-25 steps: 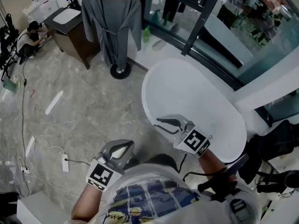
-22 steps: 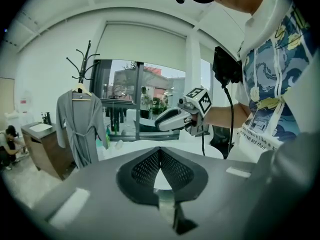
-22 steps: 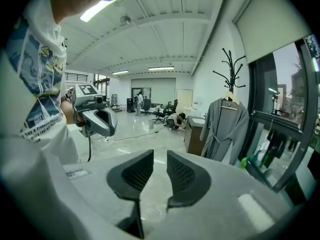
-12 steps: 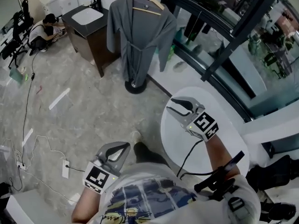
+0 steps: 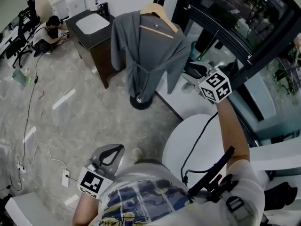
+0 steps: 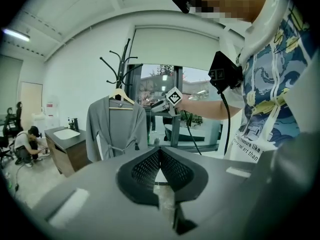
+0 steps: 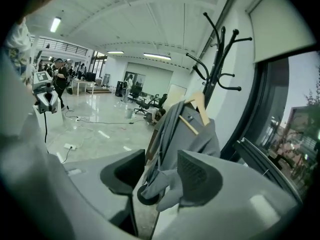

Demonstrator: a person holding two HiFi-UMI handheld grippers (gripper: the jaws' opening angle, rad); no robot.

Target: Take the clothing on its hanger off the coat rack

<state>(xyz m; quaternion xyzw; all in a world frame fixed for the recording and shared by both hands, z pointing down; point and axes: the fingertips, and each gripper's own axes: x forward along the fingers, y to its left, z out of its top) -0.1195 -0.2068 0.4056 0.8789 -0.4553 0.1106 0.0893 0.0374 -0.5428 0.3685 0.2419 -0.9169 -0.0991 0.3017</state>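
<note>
The right gripper (image 5: 190, 72) was lifted past the white table's (image 5: 188, 140) far edge to the grey robe (image 5: 146, 55), jaws wide, empty; the left gripper (image 5: 109, 155) was left low, pinched closed. Hanger (image 5: 162, 20) within reach, it was judged.

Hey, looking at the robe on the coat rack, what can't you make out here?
Top of the coat rack: cut off by the head view's upper edge.
Which peg carries the hanger: too small to tell in either gripper view.
Rack pole below the hanger: mostly hidden behind the grey robe in every view.
What the crouching person is doing: too small, far left of the head view.
</note>
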